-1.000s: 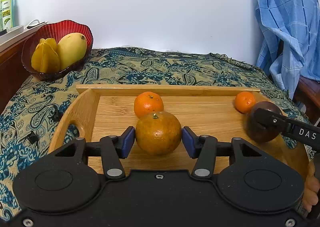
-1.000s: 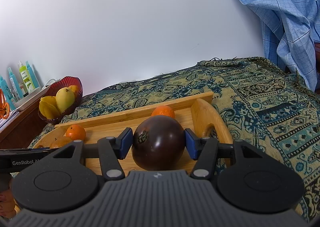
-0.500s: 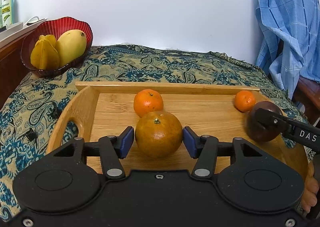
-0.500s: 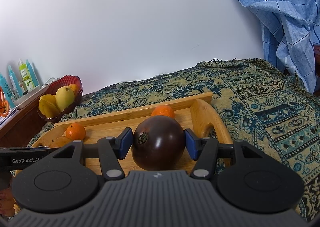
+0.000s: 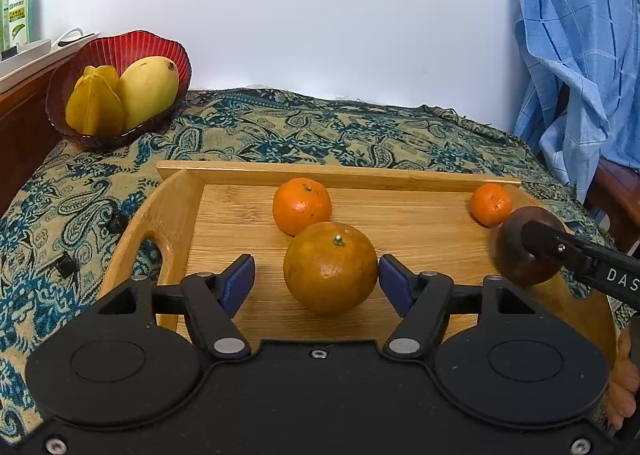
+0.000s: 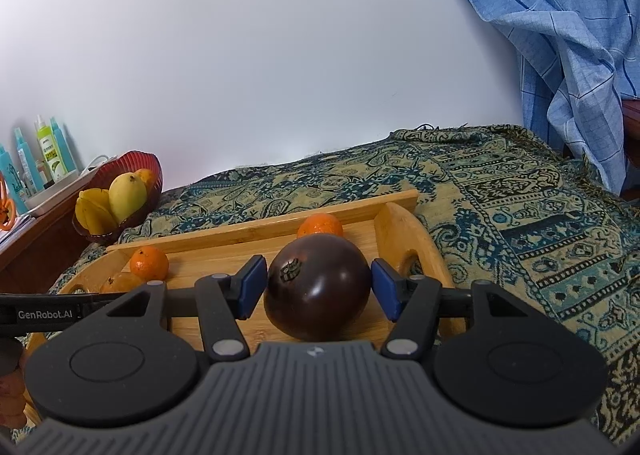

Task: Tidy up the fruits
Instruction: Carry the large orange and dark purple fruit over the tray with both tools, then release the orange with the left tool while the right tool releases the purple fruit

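Note:
A large dull orange (image 5: 330,267) rests on the wooden tray (image 5: 168,215) between the open pads of my left gripper (image 5: 317,282); neither pad touches it. A smaller bright orange (image 5: 302,205) sits just behind it, and a small tangerine (image 5: 490,203) lies at the tray's far right. My right gripper (image 6: 318,289) stands open around a dark purple round fruit (image 6: 317,291) on the tray's right end (image 6: 404,223), with small gaps at both pads. That fruit (image 5: 520,255) and the right gripper's finger also show in the left wrist view.
A red bowl (image 5: 120,55) with a mango (image 5: 147,88) and a starfruit (image 5: 94,103) stands at the back left on the patterned cloth (image 5: 320,127). Bottles (image 6: 48,151) stand on a side shelf. A blue checked cloth (image 5: 576,55) hangs at the right.
Both grippers have opened. The left pads have come off the large orange, which now rests on the tray. The right pads have come off the dark fruit.

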The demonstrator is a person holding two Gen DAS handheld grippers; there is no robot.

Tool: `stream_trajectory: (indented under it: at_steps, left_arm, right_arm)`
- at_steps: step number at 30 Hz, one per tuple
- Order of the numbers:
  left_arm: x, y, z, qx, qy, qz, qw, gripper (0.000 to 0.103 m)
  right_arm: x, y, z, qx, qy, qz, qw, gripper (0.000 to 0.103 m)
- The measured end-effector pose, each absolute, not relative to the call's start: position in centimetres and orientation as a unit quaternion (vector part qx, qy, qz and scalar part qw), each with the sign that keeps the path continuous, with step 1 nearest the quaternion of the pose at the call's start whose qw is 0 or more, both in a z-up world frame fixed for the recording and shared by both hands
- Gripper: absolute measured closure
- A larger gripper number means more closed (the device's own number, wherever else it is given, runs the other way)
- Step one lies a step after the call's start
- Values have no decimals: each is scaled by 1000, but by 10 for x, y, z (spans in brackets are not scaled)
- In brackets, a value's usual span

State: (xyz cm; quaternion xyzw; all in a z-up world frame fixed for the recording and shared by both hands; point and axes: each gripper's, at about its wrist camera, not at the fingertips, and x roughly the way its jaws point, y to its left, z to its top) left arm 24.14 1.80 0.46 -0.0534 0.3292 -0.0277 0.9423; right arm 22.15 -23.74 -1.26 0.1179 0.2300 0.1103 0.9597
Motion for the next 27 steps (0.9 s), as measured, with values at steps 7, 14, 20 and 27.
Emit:
stream_trajectory:
  at_steps: [7, 14, 20, 27]
  left_arm:
    - [239, 18, 6, -48, 326, -24, 944, 30]
    - [236, 18, 7, -46, 323, -24, 945, 27]
    - [233, 17, 8, -45, 319, -23, 946, 21]
    - [222, 15, 11, -48, 314, -27, 948, 19]
  right_arm:
    - [217, -236, -12, 104, 223, 109, 963, 34]
    - [214, -234, -13, 97, 215, 107, 966, 26]
    - [209, -231, -12, 89, 207, 107, 968, 16]
    - [191, -233, -11, 84, 186, 127, 971, 12]
